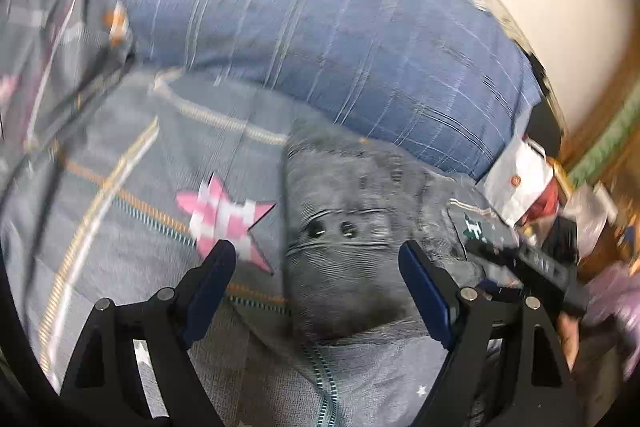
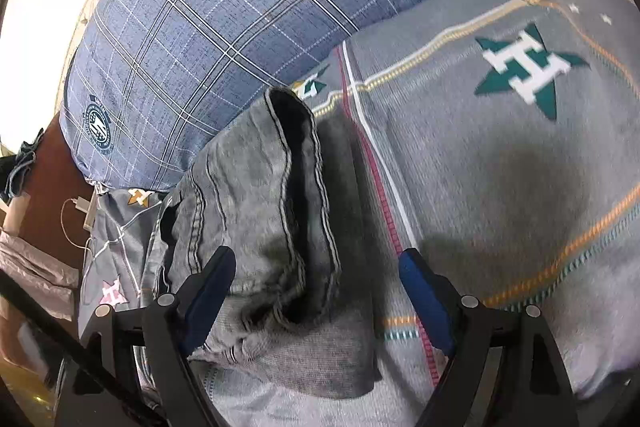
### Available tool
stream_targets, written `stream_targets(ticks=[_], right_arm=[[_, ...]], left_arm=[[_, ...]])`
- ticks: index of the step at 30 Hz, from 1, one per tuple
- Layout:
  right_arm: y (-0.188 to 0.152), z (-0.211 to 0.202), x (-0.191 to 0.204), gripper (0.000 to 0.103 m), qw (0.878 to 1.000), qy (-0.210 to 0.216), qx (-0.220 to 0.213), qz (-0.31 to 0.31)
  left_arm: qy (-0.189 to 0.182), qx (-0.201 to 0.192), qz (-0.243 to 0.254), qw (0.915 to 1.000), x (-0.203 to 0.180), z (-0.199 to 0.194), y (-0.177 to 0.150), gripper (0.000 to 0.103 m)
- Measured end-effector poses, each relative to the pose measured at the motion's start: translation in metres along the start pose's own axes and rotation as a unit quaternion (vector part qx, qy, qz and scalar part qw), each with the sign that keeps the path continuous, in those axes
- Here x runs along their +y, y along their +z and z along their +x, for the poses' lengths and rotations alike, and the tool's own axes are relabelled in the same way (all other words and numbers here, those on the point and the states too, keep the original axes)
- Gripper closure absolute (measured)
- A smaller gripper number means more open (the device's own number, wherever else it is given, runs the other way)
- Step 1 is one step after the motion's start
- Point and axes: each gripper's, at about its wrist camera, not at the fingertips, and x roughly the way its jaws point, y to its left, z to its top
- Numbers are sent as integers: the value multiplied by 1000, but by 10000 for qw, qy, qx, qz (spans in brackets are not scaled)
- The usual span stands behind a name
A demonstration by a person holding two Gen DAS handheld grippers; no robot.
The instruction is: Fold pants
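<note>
Both hand-held grippers, left (image 1: 316, 253) and right (image 2: 316, 261), stand spread and hold nothing over the grey pants (image 2: 256, 211), which lie bunched in a compact bundle on the bed (image 2: 500, 163) beside the blue pillow (image 2: 240, 11), so folding looks nearly finished.

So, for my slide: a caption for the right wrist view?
Open right gripper above folded grey jeans on a star-print bedsheet.

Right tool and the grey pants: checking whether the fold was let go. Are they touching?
Cannot tell. In the right wrist view the right tool stands open over the grey pants; one finger overlaps the cloth, with no plain contact or gap.
</note>
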Motion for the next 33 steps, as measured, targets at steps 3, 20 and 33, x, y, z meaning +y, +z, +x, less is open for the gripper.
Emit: stream_targets(ticks=[3, 20, 33], right_arm=[[-7, 5, -4, 15, 9999, 72, 117, 46], [-13, 3, -1, 15, 9996, 265, 104, -42], [-3, 15, -3, 16, 9980, 335, 532, 94]], left_arm=[[-139, 191, -407, 9989, 18, 9, 4, 20], [-317, 662, -673, 9950, 20, 25, -9, 20], [-392, 977, -610, 9926, 2, 55, 32, 25]])
